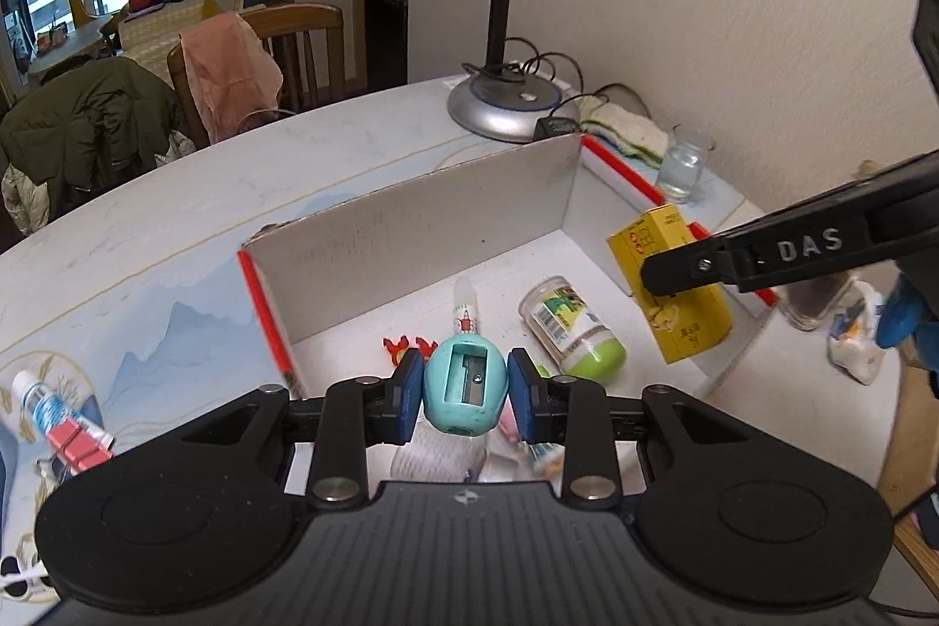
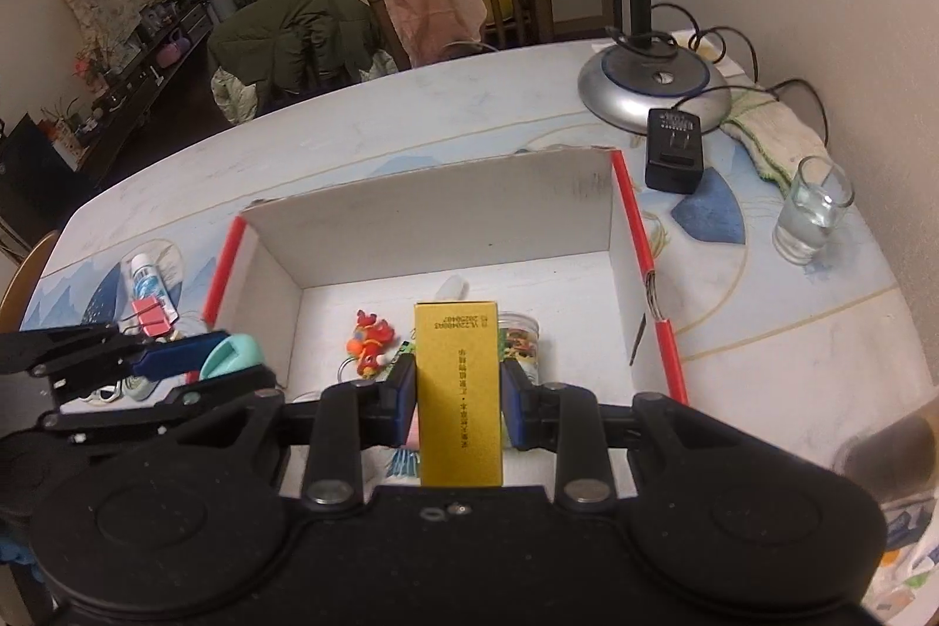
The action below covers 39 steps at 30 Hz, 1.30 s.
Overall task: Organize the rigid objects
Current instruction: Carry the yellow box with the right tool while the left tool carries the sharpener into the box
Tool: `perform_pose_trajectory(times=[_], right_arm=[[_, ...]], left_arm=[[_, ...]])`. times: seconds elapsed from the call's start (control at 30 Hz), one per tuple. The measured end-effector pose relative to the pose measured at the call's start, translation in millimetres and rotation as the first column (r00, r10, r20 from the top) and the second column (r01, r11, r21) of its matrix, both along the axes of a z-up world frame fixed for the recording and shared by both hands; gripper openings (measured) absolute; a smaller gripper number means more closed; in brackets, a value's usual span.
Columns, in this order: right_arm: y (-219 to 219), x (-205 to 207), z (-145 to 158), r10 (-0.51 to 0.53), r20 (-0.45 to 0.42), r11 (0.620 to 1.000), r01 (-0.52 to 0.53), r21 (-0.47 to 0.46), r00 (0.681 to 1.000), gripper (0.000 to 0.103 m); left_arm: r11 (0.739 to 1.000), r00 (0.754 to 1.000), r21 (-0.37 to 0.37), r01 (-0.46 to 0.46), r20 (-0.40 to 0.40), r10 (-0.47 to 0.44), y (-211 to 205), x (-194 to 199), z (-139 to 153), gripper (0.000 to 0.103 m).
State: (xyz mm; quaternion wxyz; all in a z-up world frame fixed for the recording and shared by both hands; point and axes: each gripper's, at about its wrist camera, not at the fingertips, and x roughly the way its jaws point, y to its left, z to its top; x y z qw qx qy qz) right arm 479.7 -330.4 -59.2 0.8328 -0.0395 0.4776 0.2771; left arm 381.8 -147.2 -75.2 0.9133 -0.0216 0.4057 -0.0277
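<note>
While both grippers hang over the open box (image 2: 434, 221), each one is clamped on its own item. The left gripper (image 1: 465, 391) has its blue pads (image 1: 411, 391) pressed against the two sides of a teal sharpener (image 1: 465, 385), jaws narrowed to the sharpener's width. The sharpener sits above the box's near-left part, blade slot facing the camera.

The right gripper (image 2: 458, 391) holds a yellow carton (image 2: 459, 391) upright between its pads (image 2: 405, 397) — jaws narrowed to the carton's width, printed face toward the camera. In the left wrist view the carton (image 1: 675, 297) hangs tilted over the right side of the box.

Inside the box, on its floor:
- a jar (image 1: 569, 327) with a green cap, lying on its side;
- a white tube (image 1: 465, 306), lying flat just left of the jar;
- a red figurine (image 2: 370, 338), left of the tube.

Outside the box, on the table (image 2: 411, 127):
- a toothpaste tube (image 2: 149, 280) with a pink clip (image 2: 154, 318), left of the box;
- a lamp base (image 2: 654, 89), a black adapter (image 2: 675, 151), a cloth (image 2: 774, 139) and a glass (image 2: 813, 209) — all to the right and beyond the box.
</note>
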Motion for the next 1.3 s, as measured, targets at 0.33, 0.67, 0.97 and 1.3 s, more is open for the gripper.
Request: perform_pose_trajectory(times=[0.33, 0.67, 0.97, 1.3], right_arm=[[20.4, 10.9, -25.4, 0.056, -0.047, 0.998, -0.057, -0.026, 0.997, 0.028], [48.4, 14.2, -51.1, 0.108, -0.069, 0.989, -0.114, -0.092, 0.992, 0.028], [63.9, 17.0, -67.1, 0.131, -0.091, 0.983, -0.142, -0.12, 0.987, 0.028], [62.7, 14.0, -73.8, 0.136, -0.091, 0.979, -0.148, -0.14, 0.986, 0.028]], left_arm=[[0.999, 0.996, 0.011, -0.05, -0.07, 0.051, 1.5, 65.9, -23.5, 0.03], [0.998, 0.986, 0.054, -0.039, -0.157, 0.048, -3.7, 111.9, -53.4, 0.03], [0.997, 0.971, 0.071, -0.027, -0.234, 0.043, -1.8, 135.0, -73.1, 0.03], [0.998, 0.955, 0.059, 0.007, -0.298, 0.011, -3.7, 145.5, -87.9, 0.03]])
